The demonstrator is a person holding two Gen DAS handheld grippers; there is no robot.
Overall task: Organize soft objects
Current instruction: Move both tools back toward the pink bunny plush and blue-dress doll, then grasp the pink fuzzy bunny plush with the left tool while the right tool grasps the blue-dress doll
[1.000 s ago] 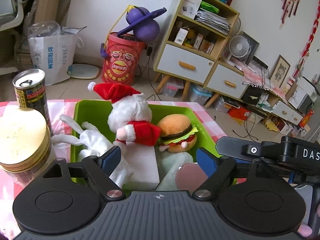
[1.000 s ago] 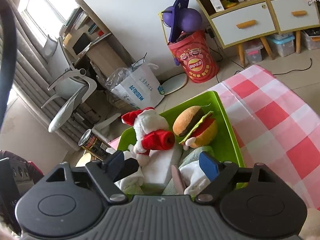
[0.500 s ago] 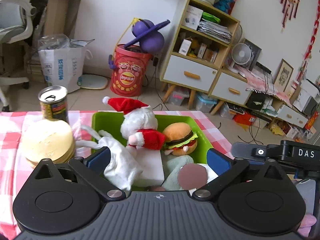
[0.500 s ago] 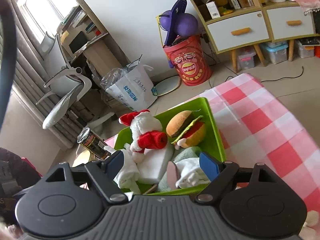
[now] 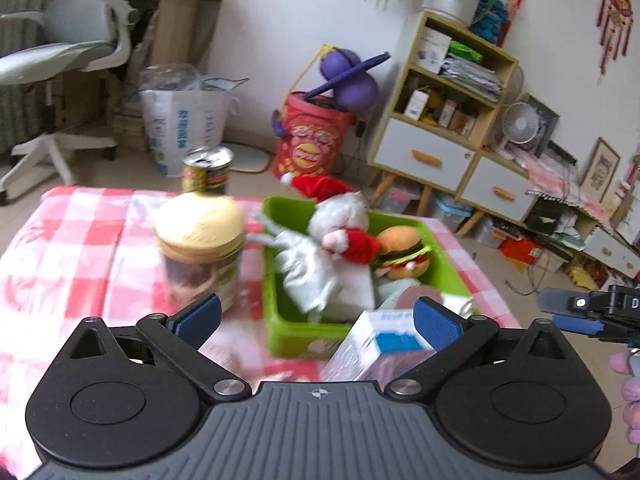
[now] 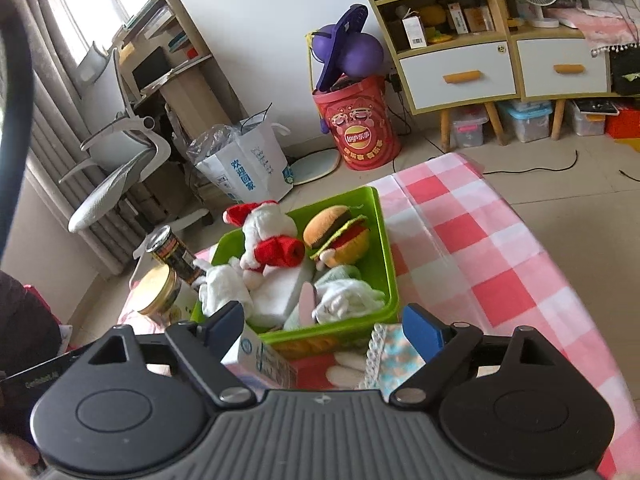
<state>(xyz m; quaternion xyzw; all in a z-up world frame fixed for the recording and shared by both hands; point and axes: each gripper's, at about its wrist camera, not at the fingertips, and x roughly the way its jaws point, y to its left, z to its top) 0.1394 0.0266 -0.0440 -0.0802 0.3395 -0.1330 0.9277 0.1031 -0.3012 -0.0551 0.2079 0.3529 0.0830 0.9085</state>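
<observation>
**Both grippers hovering near the filled green bin, jaws spread and holding nothing.**

Left to right in the left wrist view: a gold-lidded jar [image 5: 199, 240] and a drink can [image 5: 207, 170] are standing at 10 o'clock; the left gripper [image 5: 316, 320] is gaping empty; the green bin [image 5: 280, 332] at 12 o'clock is holding a Santa plush [image 5: 344, 228], a white cloth [image 5: 308, 272] and a burger plush [image 5: 402, 252]. The sorting step is likely closing. The right gripper [image 6: 322, 326] is also gaping empty. A white-and-blue carton [image 5: 380, 344] is lying touching the bin's near wall, obstructing a low approach; the patterned pouch [image 6: 390, 354] at 1 o'clock may be next, calling for a downward reach.
</observation>
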